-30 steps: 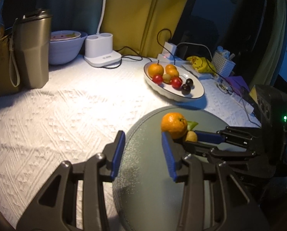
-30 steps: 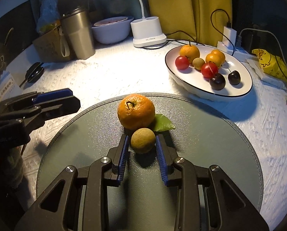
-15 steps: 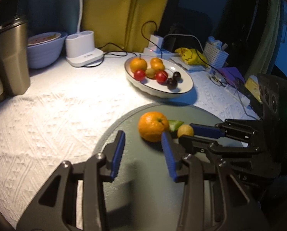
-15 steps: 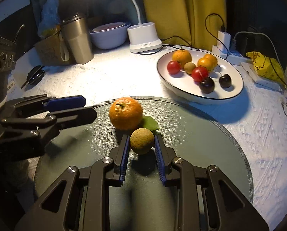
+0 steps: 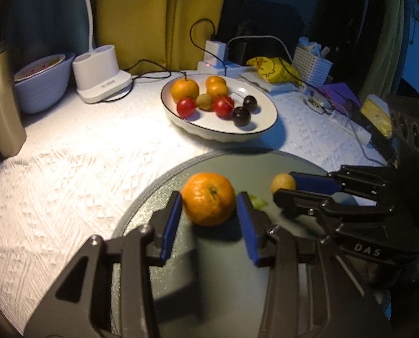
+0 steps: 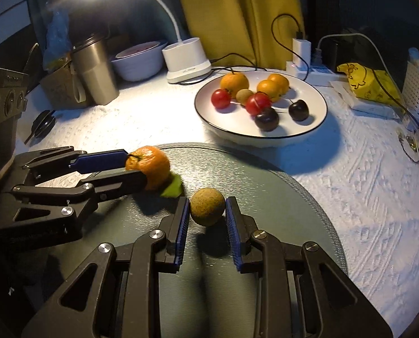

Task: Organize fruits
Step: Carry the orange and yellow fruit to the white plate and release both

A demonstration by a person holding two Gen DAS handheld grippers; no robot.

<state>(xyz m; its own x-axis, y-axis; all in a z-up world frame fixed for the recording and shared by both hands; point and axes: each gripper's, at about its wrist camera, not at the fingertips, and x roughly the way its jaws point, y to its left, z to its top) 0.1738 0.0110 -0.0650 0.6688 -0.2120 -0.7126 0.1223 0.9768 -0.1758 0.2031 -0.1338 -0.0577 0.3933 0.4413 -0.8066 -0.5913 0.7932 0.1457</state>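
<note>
Right, both tongs sit over the round grey mat (image 6: 293,197) on the desk (image 5: 82,152). Left tongs (image 5: 208,214) are apart, straddling the orange (image 5: 208,198), pads just beside its flanks, maybe touching, can't tell. Right tongs (image 6: 206,211) are clamped on the small brown fruit (image 6: 207,206), which looks lifted off the mat, shadow below it. Key relation: white plate (image 6: 319,121) with the other fruit lies ahead and slightly right of both, the right hand nearer. Probably right delivers first, left closes on the orange. Green leaf (image 6: 173,188) lies beside the orange.
</note>
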